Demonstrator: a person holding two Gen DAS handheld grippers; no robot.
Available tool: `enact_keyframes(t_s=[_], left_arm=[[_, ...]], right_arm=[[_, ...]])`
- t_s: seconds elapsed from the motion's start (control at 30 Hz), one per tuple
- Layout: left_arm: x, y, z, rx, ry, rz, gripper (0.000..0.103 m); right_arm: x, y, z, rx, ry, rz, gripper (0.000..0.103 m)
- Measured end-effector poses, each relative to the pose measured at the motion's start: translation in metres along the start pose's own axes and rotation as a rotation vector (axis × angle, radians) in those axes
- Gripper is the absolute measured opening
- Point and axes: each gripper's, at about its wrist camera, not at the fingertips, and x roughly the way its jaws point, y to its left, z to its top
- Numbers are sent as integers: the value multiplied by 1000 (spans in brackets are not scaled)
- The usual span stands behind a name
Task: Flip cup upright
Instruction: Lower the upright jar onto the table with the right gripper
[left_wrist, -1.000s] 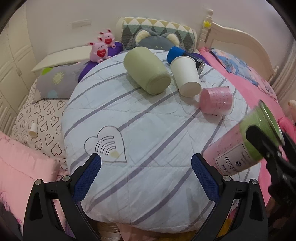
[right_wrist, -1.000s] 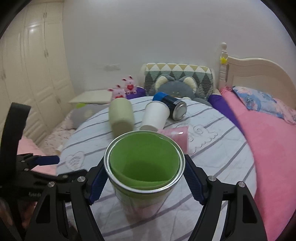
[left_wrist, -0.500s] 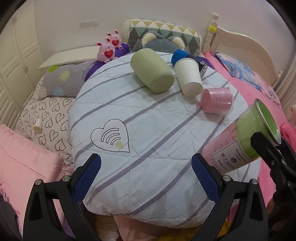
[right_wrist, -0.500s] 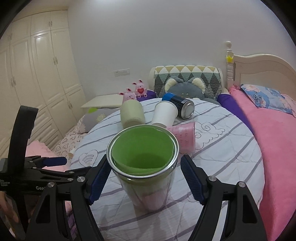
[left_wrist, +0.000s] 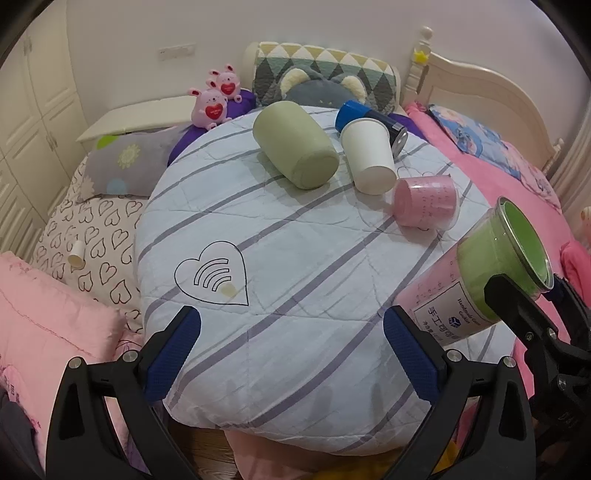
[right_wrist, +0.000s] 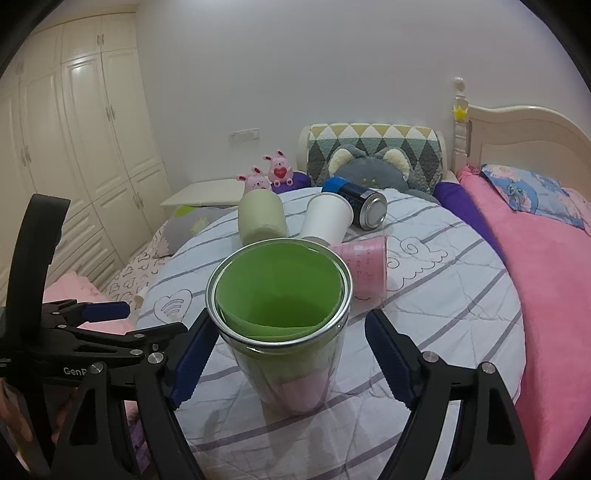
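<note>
A clear cup with green and pink lining (right_wrist: 284, 325) stands upright, mouth up, on the round striped cushion (right_wrist: 443, 295). It also shows at the right in the left wrist view (left_wrist: 480, 284). My right gripper (right_wrist: 284, 354) is open; its pads stand on either side of the cup with gaps. My left gripper (left_wrist: 291, 350) is open and empty, low over the cushion's near edge. Lying on their sides at the back are a green cup (left_wrist: 295, 147), a white paper cup (left_wrist: 369, 158), a pink cup (left_wrist: 424, 205) and a blue can (left_wrist: 365, 114).
The cushion (left_wrist: 277, 258) lies on a bed with a pink blanket (right_wrist: 535, 277) on the right, heart-print bedding (left_wrist: 92, 229) and a pink pillow (left_wrist: 48, 317) on the left. Plush toys (left_wrist: 218, 96) and a headboard (right_wrist: 517, 129) are behind. A wardrobe (right_wrist: 74, 147) stands at left.
The right gripper has opened off the cup, which now stands upright on the cushion. Both grippers have drawn back and up a little.
</note>
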Motion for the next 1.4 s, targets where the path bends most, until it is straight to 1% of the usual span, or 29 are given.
enact_keyframes(t_s=[0.2, 0.23, 0.3, 0.37, 0.43, 0.5, 0.57, 0.67, 0.83, 0.93, 1.03, 1.13, 1.27, 1.4], left_arm=[[-9, -5, -2, -9, -18, 16, 101], [-11, -6, -3, -9, -23, 19, 101], [-16, -9, -5, -9, -32, 22, 101], [-20, -12, -7, -8, -41, 25, 101], [-25, -15, -8, -6, -49, 29, 101], [-31, -17, -10, -8, -61, 29, 101], [-38, -18, -11, -7, -75, 36, 101], [-48, -24, -14, -5, -102, 35, 101], [-66, -35, -25, -9, -150, 21, 103], [-77, -45, -33, 15, -188, 22, 103], [-85, -56, -41, 40, -231, 40, 103], [-91, -64, -48, 66, -253, 42, 103], [-98, -72, -59, 84, -270, 14, 103], [-104, -83, -68, 113, -298, 4, 103]], right_arm=[[-5, -5, -1, 3, 9, 26, 83], [-7, -5, -1, -1, 5, 31, 83], [-9, -4, 0, -16, -8, 29, 87], [-11, -3, 1, -28, -13, 31, 87], [-15, -3, 1, -26, -22, 53, 87], [-22, -4, 2, -22, -36, 77, 87], [-33, -6, 1, -16, -59, 84, 87], [-48, -12, 1, -6, -105, 52, 87], [-78, -20, -5, -3, -186, -67, 88], [-94, -25, -11, 8, -227, -118, 88], [-103, -28, -17, 27, -245, -164, 88], [-109, -31, -24, 45, -257, -184, 88], [-114, -34, -33, 64, -249, -194, 89], [-120, -36, -42, 83, -250, -198, 89]])
